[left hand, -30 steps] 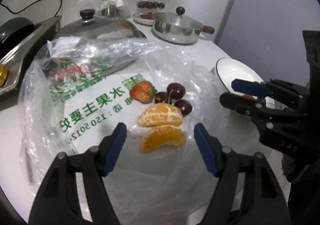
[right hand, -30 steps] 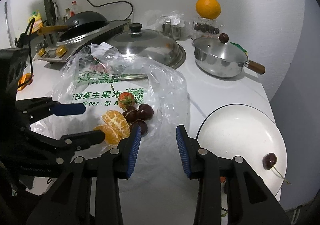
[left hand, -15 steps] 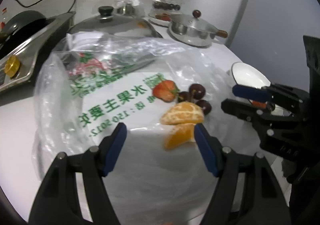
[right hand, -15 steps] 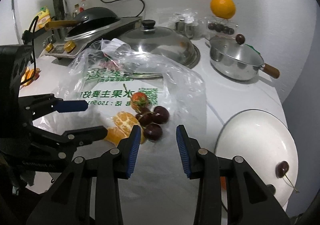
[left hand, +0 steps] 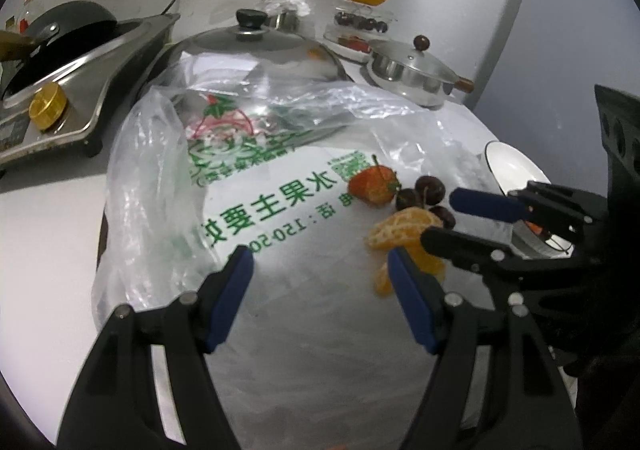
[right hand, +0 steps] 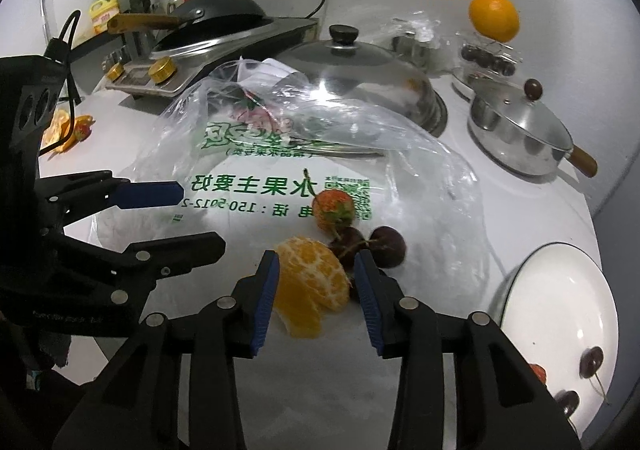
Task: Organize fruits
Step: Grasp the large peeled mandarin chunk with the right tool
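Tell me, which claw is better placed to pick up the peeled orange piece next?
The right claw. Its jaws are opening on either side of the peeled orange on the plastic bag, not pressing it yet. The left claw is open over bare bag, with the orange off to its side.

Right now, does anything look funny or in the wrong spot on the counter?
Yes. A whole orange is balanced on top of a clear box of cherries by the wall, which looks wobbly. Also, orange peel scraps lie loose on the counter's far left, away from the fruit on the plastic bag.
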Motion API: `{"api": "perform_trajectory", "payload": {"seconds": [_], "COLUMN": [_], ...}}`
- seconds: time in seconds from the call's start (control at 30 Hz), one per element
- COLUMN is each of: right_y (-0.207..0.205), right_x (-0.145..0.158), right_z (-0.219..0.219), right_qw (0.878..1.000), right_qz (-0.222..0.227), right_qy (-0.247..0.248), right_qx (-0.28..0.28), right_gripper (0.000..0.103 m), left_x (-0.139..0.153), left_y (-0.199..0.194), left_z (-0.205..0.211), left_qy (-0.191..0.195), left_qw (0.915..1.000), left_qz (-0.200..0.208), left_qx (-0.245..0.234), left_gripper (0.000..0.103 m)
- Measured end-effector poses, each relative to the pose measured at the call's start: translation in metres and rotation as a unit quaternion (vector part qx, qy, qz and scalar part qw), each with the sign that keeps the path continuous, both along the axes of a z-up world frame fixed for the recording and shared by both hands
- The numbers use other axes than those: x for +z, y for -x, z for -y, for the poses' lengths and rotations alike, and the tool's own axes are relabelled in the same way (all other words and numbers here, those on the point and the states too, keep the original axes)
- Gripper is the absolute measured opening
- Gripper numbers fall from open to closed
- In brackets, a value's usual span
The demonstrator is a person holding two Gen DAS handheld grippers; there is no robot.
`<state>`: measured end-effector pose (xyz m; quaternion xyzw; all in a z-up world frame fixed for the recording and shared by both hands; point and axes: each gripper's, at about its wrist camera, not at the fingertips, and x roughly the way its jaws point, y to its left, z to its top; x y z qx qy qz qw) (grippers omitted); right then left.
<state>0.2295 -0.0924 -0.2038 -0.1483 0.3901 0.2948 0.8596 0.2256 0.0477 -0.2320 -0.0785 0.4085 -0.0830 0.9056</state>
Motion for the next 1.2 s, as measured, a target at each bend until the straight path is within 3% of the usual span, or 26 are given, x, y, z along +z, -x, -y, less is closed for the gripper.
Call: {"api": "perform_trajectory", "payload": {"seconds": [0.63,0.77,1.2], "right_y": [-0.008,-0.005,0.010], "right_x": [-0.020,-0.020,-0.013], "right_z": [-0.025,-0.027,-0.024], "right_qw": [0.998,0.997,0.996], "right_qz": [0.008,0.020,0.056], "right_qy": [0.058,0.068,0.074], "right_qx": [0.016,0.020,0.015], "right_gripper": [0.050,0.042,0.034], "left_x": [-0.010,-0.012,-0.015], "left_y": [0.000,0.001,0.006], "left_z": [-0.019,-0.017,-0.011], "left_qy": [0.014,0.015,0.020], "left_qw": [0.9999,0.9999,0.9997], "left_qz": [-0.002,-0.003,0.000], "left_qx": [0.001,-0.003,-0.013], "left_gripper": [0.071,0.071,0.072]}}
